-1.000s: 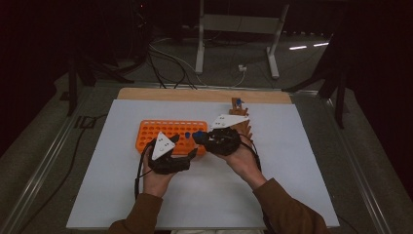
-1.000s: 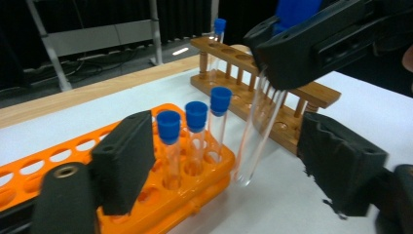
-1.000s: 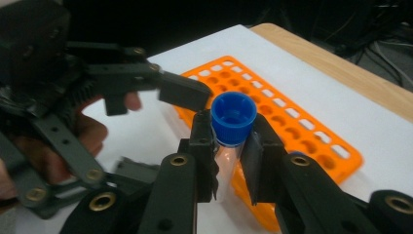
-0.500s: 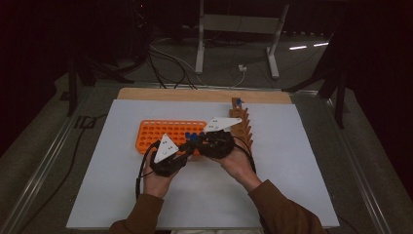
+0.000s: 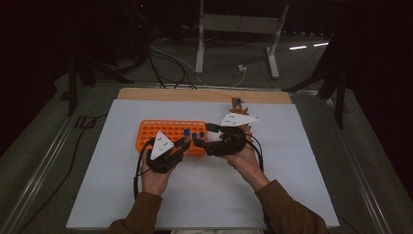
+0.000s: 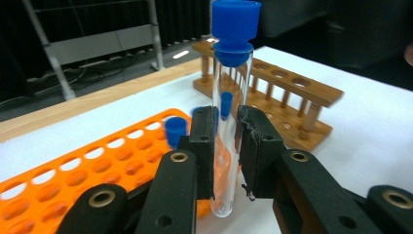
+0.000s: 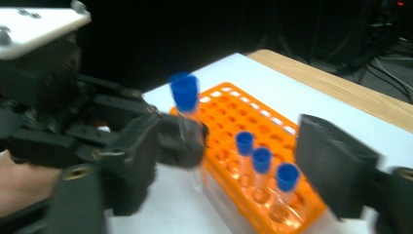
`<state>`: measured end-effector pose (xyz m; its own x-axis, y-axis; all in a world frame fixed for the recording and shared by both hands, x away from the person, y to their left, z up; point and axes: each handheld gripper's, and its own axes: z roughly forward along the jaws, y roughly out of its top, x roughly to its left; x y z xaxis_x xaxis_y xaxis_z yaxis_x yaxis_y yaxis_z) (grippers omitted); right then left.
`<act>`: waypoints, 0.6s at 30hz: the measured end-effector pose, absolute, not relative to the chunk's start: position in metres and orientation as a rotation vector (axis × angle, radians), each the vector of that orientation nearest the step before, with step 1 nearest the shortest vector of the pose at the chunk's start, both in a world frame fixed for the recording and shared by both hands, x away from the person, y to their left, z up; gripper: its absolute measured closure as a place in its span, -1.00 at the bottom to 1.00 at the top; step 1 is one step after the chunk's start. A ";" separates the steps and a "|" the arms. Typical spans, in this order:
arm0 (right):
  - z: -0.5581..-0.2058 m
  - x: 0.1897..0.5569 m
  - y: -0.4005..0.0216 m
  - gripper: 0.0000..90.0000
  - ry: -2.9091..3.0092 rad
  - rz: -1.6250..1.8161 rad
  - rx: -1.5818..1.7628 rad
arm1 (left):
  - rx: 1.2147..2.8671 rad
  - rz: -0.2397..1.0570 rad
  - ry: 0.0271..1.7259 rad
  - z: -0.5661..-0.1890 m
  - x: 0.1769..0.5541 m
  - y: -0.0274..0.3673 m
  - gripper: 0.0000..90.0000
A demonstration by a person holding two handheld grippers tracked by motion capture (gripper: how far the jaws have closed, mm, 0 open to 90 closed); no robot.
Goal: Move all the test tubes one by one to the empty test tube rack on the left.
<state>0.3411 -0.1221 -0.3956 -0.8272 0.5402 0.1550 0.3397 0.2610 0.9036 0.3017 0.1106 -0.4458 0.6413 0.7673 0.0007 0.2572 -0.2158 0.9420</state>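
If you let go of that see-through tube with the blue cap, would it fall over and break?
Probably it would tip: the tube is tall and thin with a rounded bottom, so it can't stand alone. It looks like clear glass or hard plastic, so it may crack. Its smooth side could slip, though the left gripper pinches it upright beside the orange rack.

This looks like a laboratory bench set up in a dark recording room. A white sheet (image 5: 302, 165) covers most of a pale wooden table (image 5: 204, 95), and on it, toward the far edge, sit an orange plastic rack full of round holes (image 5: 160, 131) and a brown wooden test-tube stand (image 6: 292, 97). Clear glass tubes with blue caps (image 7: 263, 170) stand in the orange rack. Beyond the table's far edge the floor is dim, with loose black cables (image 5: 170, 63) and the grey metal feet of a stand (image 5: 234, 29). Metal rails (image 5: 48, 156) run along the table's sides.
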 end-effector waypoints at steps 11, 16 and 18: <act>-0.401 0.345 -0.145 -0.95 2.271 1.496 0.903 | 1.722 0.636 0.922 -0.452 0.319 0.119 0.73; -0.400 0.342 -0.154 -0.97 2.245 1.451 0.904 | 1.734 0.641 0.948 -0.460 0.328 0.117 0.73; -0.401 0.342 -0.158 -0.97 2.244 1.439 0.894 | 1.733 0.639 0.953 -0.461 0.330 0.116 0.73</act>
